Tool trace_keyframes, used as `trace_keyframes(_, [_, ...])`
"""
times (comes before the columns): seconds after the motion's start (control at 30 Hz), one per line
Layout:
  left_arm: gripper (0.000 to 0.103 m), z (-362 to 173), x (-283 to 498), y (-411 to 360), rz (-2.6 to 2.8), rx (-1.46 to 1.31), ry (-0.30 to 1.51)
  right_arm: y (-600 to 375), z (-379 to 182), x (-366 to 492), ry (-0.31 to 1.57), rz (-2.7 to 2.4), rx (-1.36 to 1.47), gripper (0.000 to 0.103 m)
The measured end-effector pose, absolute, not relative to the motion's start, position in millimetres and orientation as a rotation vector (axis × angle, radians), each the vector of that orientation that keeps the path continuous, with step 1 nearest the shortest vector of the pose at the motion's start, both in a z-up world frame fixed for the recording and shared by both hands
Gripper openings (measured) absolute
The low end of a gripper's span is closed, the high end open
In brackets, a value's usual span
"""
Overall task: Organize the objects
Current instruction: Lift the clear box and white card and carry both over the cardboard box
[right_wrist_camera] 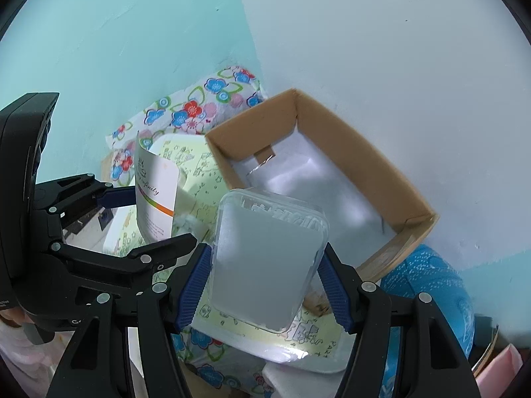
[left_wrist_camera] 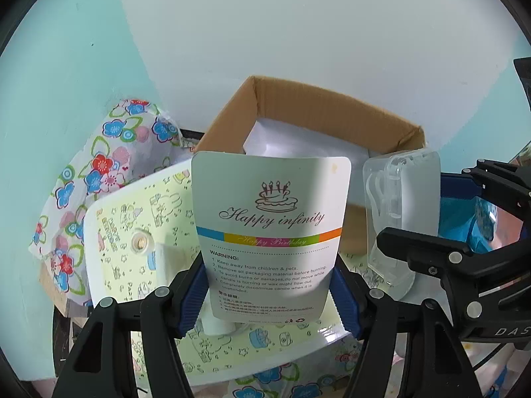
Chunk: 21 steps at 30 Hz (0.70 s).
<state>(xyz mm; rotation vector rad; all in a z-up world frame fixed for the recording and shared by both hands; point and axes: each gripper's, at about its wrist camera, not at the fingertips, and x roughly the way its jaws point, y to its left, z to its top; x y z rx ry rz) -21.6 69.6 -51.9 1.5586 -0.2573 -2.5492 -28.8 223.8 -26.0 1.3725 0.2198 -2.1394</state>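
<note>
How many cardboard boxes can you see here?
1: the open cardboard box stands against the wall, behind the candle pack and clear plastic case. Others may be hidden.

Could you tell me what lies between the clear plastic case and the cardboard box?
Nothing: in the right wrist view, the clear plastic case hangs before the cardboard box, no object between.

Both grippers, the left gripper [left_wrist_camera: 270,293] and right gripper [right_wrist_camera: 265,282], are black plastic frames with silver screws and ribbed blue pads [left_wrist_camera: 190,298] (white lettering on one).

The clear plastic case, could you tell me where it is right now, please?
The clear case is clamped in the right gripper, held above the yellow tray, just short of the cardboard box.
</note>
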Motion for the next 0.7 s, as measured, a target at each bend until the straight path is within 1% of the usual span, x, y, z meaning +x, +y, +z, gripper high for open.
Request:
trace_keyframes(0.4, [0.069,-40.6,-59.2,69.4,-2.583,1.561,-0.274,236.8,-16.4,-61.4,0.148,-2.174,1.362,0.067])
trace_keyframes(0.7, [0.069,-45.5,-94.7,87.4,-2.612,1.548,-0.316,250.9,-20.3,-84.4,0.074,-2.215,1.365,0.067])
